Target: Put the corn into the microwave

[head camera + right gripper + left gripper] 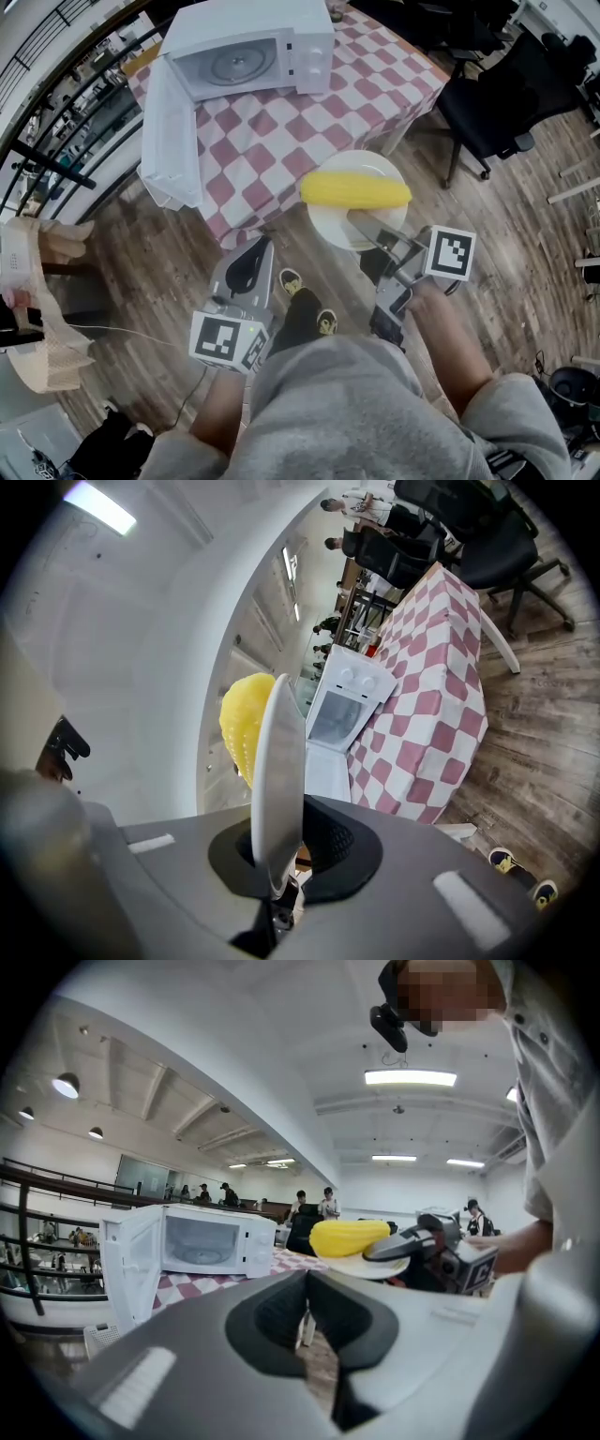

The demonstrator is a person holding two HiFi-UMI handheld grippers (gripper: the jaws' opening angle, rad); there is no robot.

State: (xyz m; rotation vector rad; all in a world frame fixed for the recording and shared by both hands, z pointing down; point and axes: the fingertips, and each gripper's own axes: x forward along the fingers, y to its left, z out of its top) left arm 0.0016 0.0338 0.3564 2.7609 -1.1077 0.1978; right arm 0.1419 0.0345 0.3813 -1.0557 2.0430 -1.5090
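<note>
A yellow corn cob (356, 189) lies on a white plate (328, 225), held in the air just off the table's near edge. My right gripper (361, 223) is shut on the plate's rim; in the right gripper view the plate (278, 780) stands edge-on between the jaws with the corn (242, 726) on its left. The white microwave (248, 52) stands on the checkered table (281, 131) with its door (169, 136) swung wide open and its cavity empty. My left gripper (248, 267) is shut, holds nothing, and hovers left of the plate. The left gripper view shows the microwave (211, 1241) and corn (349, 1237) ahead.
A black office chair (487, 112) stands right of the table. A railing runs along the far left, with a wooden seat draped in cloth (37, 281) beside it. The person's shoes (305, 300) are on the wooden floor below the grippers. Several people stand in the background.
</note>
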